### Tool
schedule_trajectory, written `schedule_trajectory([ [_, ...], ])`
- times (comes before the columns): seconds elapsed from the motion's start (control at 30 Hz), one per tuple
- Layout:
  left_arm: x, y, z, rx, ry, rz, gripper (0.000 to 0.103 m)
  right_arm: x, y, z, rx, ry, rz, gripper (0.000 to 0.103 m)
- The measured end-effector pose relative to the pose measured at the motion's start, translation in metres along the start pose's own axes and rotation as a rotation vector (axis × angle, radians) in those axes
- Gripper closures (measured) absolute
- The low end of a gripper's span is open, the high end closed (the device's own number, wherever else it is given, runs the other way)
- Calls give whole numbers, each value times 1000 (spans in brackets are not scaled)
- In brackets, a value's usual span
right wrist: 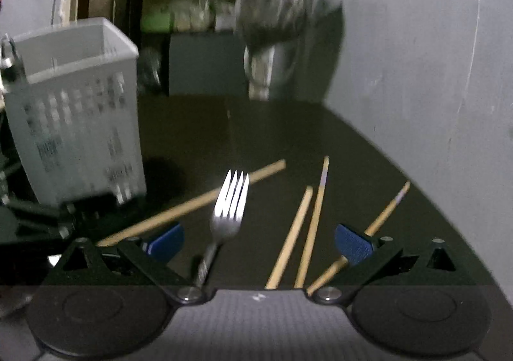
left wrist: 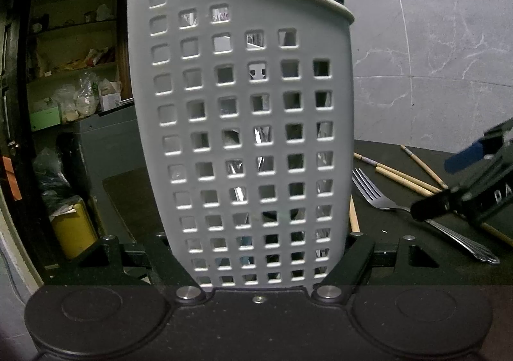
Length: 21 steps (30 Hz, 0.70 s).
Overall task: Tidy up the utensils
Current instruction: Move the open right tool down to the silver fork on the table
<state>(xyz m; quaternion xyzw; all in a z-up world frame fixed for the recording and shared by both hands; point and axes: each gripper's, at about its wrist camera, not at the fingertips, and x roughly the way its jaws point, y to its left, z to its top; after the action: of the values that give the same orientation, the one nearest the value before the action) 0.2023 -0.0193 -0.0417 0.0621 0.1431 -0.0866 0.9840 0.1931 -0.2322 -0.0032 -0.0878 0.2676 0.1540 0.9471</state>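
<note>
The left gripper (left wrist: 256, 265) clamps the base of the perforated grey utensil caddy (left wrist: 243, 124), which fills the frame's centre. The right gripper (right wrist: 258, 244) stands spread wide and empty over the steel fork (right wrist: 229, 210) at lower centre, with wooden chopsticks (right wrist: 307, 226) to its right on the dark table (right wrist: 368, 168). The fork looks rigid, slick and flat-lying, so its narrow handle is probably the surest place to pinch.

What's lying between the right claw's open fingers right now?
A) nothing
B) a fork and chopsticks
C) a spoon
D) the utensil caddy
B: in the right wrist view the right claw stands wide open over the table, with the fork and two wooden chopsticks between its blue pads, none gripped.
</note>
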Motion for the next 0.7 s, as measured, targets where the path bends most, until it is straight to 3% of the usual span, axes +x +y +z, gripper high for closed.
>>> schedule_trajectory([
  [0.2, 0, 0, 0, 0, 0, 0, 26, 5, 2, -15, -24, 70, 22, 0],
  [0.57, 0, 0, -1, 1, -2, -2, 26, 11, 9, -4, -36, 71, 20, 0],
  [0.7, 0, 0, -1, 0, -2, -2, 26, 14, 7, 1, -10, 74, 57, 0],
])
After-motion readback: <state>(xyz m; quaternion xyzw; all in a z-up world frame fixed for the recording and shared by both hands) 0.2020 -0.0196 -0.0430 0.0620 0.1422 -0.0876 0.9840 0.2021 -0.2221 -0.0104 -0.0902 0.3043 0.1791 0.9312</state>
